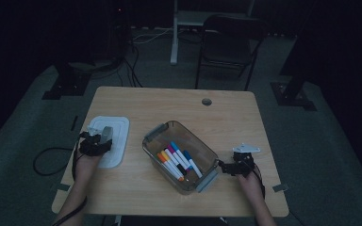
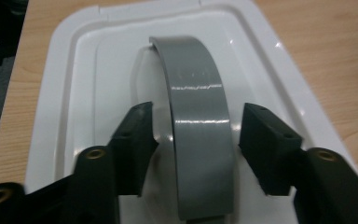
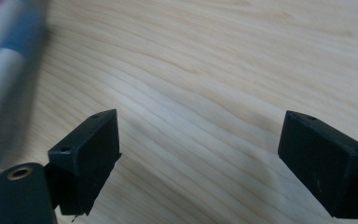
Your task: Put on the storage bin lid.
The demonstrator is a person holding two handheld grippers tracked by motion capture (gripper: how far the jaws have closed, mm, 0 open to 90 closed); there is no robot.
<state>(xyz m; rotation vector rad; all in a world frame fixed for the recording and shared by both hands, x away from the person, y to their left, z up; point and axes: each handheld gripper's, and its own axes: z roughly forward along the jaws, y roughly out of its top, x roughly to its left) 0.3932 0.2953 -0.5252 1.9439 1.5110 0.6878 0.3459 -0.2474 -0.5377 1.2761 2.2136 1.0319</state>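
Black jaws of the left tongs (image 2: 193,140) rise from the bottom of the left gripper view, and a curved grey handle (image 2: 198,126) stands between them. Small gaps show on both sides of the handle, so the pads do not press on it; the jaws are partly open and nothing is held. This handle belongs to a white plastic lid (image 2: 70,79), which lies flat on the wooden surface (image 2: 335,51). In the high view the left tongs (image 1: 95,142) are over the same lid (image 1: 118,136), near the left edge of the surface (image 1: 169,101), with the person's left forearm coming in from below.

Right tongs (image 3: 198,158) are wide open in the right gripper view, and between the jaws there is bare wood. At the left edge of that view a blurred white and blue marker (image 3: 9,51) appears. In the high view the right tongs (image 1: 238,165) are just beside the right end of a clear plastic box (image 1: 158,132), which stands at a slant in the middle of the surface. Several markers (image 1: 179,160) with coloured caps lie side by side inside the box. Lid and box are apart from each other.
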